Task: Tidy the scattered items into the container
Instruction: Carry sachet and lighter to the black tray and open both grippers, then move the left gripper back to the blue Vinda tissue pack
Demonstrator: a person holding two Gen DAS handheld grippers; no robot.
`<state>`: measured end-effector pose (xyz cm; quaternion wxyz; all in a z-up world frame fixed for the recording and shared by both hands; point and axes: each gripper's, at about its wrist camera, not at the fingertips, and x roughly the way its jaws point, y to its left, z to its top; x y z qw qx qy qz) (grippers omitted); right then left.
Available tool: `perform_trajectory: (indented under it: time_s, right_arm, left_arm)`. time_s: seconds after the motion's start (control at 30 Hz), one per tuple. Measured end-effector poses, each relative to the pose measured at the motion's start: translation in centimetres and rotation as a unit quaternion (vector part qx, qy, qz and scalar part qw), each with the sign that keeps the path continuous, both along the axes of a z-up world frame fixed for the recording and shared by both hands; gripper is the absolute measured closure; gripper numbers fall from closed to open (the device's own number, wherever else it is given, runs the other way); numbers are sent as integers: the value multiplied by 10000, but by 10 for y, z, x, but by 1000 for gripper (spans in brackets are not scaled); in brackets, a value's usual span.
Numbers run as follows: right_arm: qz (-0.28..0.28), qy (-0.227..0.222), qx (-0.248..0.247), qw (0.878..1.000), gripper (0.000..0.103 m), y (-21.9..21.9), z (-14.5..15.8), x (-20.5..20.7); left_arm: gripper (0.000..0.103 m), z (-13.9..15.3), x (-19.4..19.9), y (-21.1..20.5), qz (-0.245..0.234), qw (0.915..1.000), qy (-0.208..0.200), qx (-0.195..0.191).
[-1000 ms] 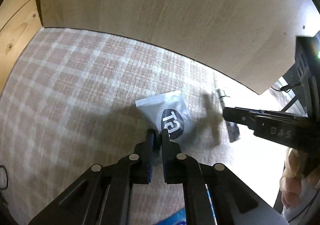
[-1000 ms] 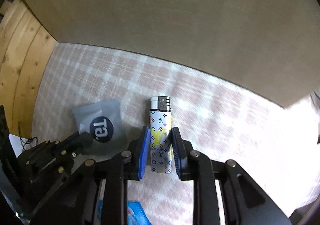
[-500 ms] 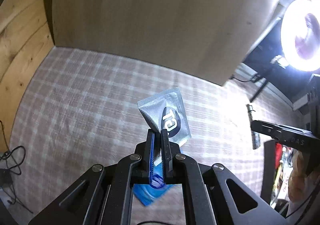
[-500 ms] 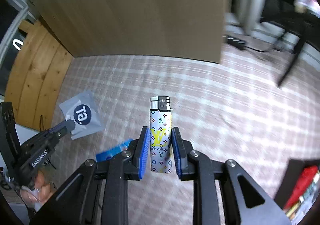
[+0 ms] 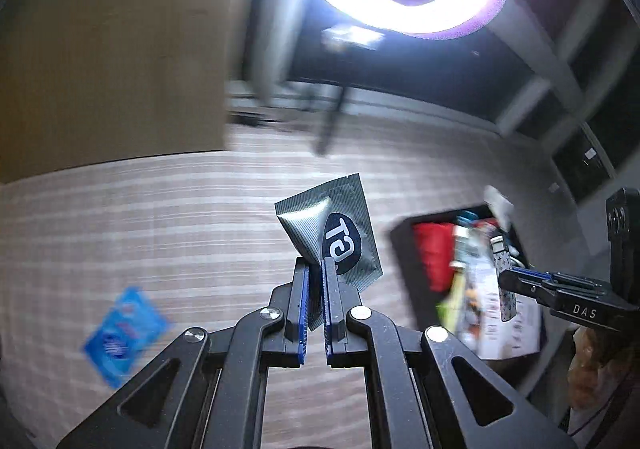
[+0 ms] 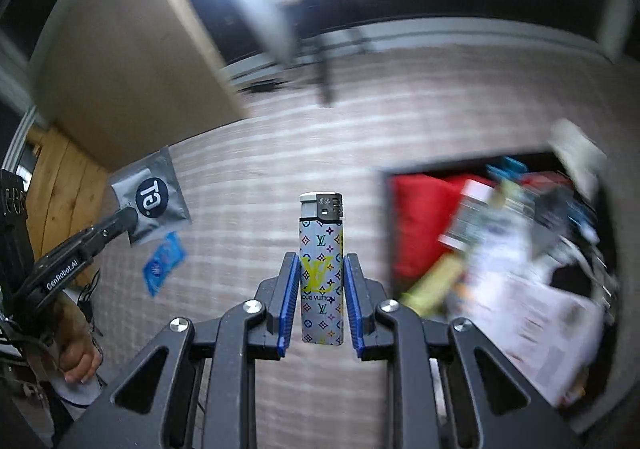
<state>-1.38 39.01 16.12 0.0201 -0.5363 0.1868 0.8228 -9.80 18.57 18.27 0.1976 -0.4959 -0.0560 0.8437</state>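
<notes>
sachet (image 5: 334, 237) pinched in left gripper (image 5: 316, 269), lighter (image 6: 321, 269) in right gripper (image 6: 321, 269)

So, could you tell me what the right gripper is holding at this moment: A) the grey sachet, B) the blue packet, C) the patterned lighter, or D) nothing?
C: in the right wrist view the patterned lighter stands upright, clamped between the right gripper and its blue pads.

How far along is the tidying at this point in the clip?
Done: the black container already holds a heap of items. In hand: the left gripper pinches the grey sachet, and the right gripper clamps the patterned lighter; both are lifted, neither dropped in yet. Left: the blue packet lies on the plaid cloth.
</notes>
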Motion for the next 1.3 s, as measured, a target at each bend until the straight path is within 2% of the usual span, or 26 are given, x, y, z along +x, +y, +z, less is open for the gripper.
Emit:
perform_trajectory:
  time_s: [0.17, 0.3, 0.43, 0.63, 0.8, 0.87, 0.9, 1.0, 1.3]
  right_arm:
    - [-774, -75, 179, 9968, 81, 82, 1, 74]
    - [-1262, -182, 239, 9916, 81, 142, 4, 127]
    - [-1594, -310, 243, 9864, 81, 179, -4, 164]
    - [-1807, -449, 184, 9823, 81, 211, -20, 190]
    - [-1780, -563, 129, 9823, 81, 221, -35, 200]
    - [-1675, -583, 100, 9841, 81, 221, -39, 201]
    - [-1680, -603, 120, 9839, 80, 222, -39, 202]
    - [-1700, -572, 171, 9836, 69, 224, -37, 202]
    - [-1536, -442, 194, 9870, 68, 213, -28, 191]
  left_arm:
    - [98, 5, 4, 90, -617, 9980, -24, 104]
    - [98, 14, 11, 143, -978, 9951, -19, 166]
    - [98, 16, 13, 192, -1233, 9923, 13, 125]
    - [98, 13, 14, 242, -1510, 9885, 3, 9]
    - [95, 12, 17, 269, -1792, 9838, -43, -61]
    - [80, 11, 16, 276, -1732, 9847, -102, -148]
    - [66, 11, 15, 277, -1698, 9853, -97, -164]
    - [65, 15, 16, 276, -1660, 9860, -21, -172]
    - [66, 23, 19, 239, -1489, 9884, 151, -273]
